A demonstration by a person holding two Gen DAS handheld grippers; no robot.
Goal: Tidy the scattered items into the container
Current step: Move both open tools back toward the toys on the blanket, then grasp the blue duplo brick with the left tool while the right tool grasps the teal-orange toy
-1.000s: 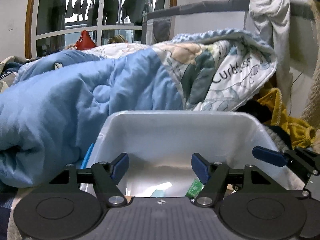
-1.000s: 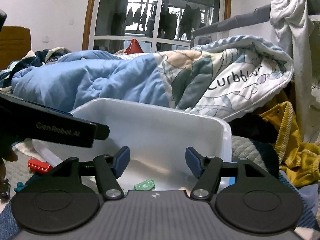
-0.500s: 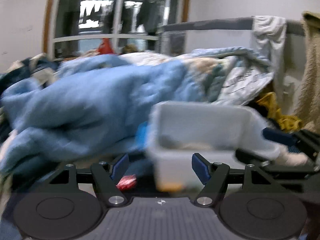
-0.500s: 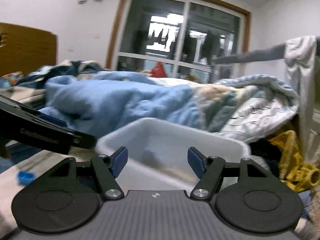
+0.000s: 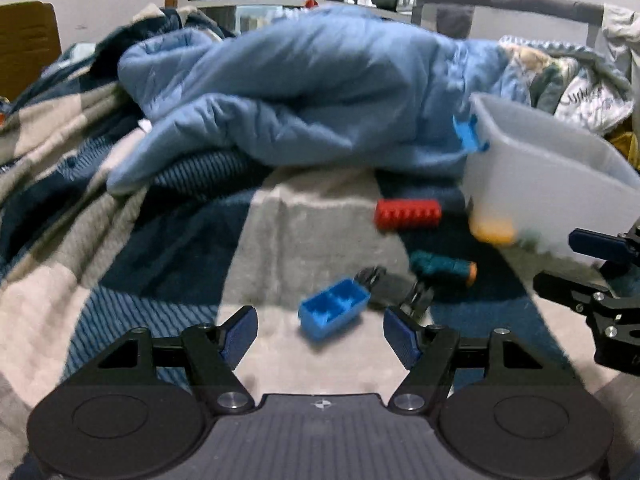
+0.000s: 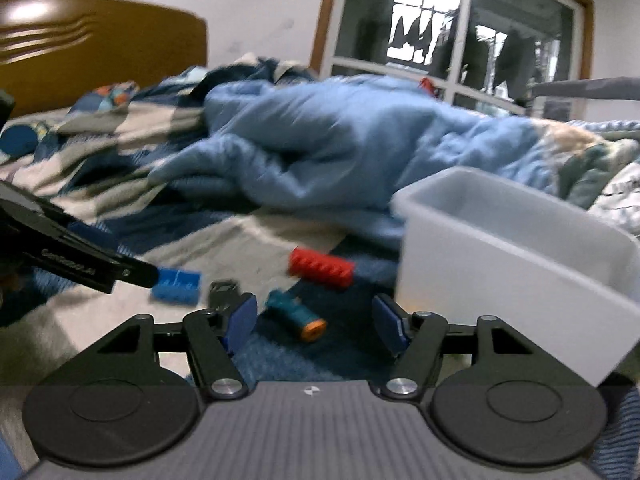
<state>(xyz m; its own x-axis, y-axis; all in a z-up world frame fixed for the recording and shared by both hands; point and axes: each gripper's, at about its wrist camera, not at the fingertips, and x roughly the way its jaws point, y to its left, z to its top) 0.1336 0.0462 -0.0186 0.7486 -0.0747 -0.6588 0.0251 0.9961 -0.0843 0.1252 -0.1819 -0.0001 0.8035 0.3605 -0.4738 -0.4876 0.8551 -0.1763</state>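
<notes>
Four toys lie on the bedspread left of the white container [image 5: 540, 184]; the blue brick [image 5: 333, 313], long axis slanting up-right, sits ahead of the spread, empty left gripper [image 5: 320, 334]. From the right wrist, the right gripper [image 6: 313, 320], jaws just narrowing but apart and empty, faces the teal cylinder [image 6: 296, 313], orange end nearest.

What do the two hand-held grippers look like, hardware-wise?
Both match: the left hand-held gripper and the right hand-held gripper have black angular linkage arms with silver pivot screws, dark blue ribbed finger pads, a grey ribbed base plate flanked by two black round discs, and a small crosshair mark at centre. White lettering runs along the left one's side, blurred. No cables or sleeves visible.
</notes>
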